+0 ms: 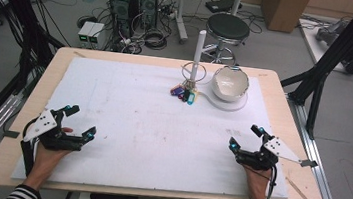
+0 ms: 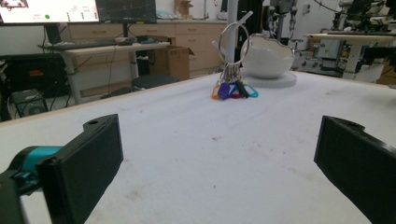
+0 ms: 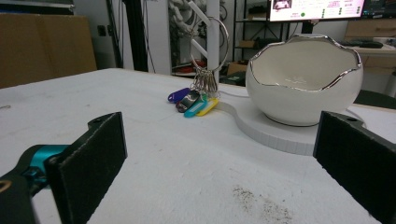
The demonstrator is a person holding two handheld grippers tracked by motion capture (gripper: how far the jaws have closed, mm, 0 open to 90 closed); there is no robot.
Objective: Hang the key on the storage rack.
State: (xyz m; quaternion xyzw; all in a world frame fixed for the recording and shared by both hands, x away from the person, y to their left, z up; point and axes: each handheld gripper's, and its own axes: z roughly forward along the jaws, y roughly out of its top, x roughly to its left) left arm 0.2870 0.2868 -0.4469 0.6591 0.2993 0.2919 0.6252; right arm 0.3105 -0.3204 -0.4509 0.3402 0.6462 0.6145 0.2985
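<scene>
Surface: white foam sheet (image 1: 150, 137) on a wooden table (image 1: 284, 107).
Left gripper (image 1: 80, 121): 8 o'clock, jaws spread, empty.
Right gripper (image 1: 244, 137): 4 o'clock, jaws spread, empty.
Key ring with coloured tags (image 1: 184, 91): 12 o'clock, beside eggshell-shaped bowl (image 1: 230, 83).

The person's left hand (image 1: 48, 158) holds the black two-jaw left gripper (image 1: 81, 121) low at the near left, jaws spread wide and empty. The right hand (image 1: 257, 181) holds the matching black right gripper (image 1: 245, 137) at the near right, jaws likewise parted. Striped sleeves (image 1: 22, 195) cover both wrists.
</scene>
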